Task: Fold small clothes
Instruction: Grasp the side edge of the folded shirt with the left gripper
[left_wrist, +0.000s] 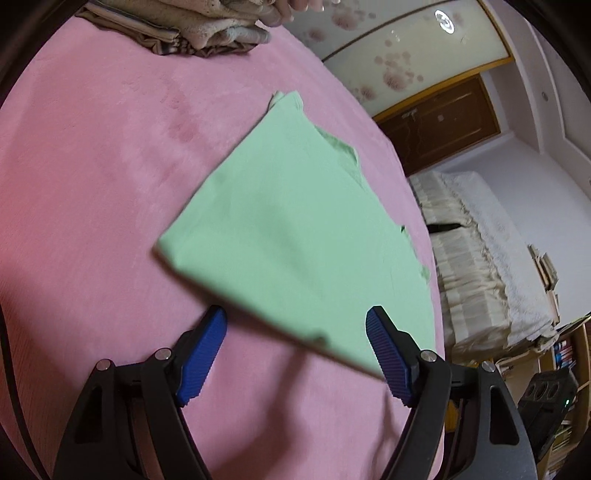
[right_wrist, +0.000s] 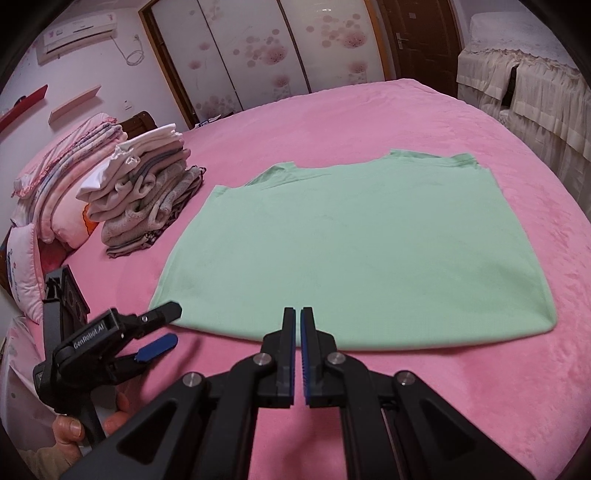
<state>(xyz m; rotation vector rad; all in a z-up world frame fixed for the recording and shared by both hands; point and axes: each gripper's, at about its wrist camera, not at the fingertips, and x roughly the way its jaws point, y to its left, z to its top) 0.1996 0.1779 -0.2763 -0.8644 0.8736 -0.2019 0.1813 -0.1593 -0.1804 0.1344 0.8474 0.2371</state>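
We see the green vest top (right_wrist: 354, 243) lying flat on the pink bed cover (right_wrist: 480, 387), hem toward us and straps at the far end, its long axis running away from both tools. The left tool (left_wrist: 295, 325) stands wide open and empty, low at the near left hem corner, one pad just short of the edge. The right tool (right_wrist: 298, 317) is fully closed on nothing, hovering just before the middle of the hem. We judge the left tool nearer to a grasp; the corner lies straight ahead of it.
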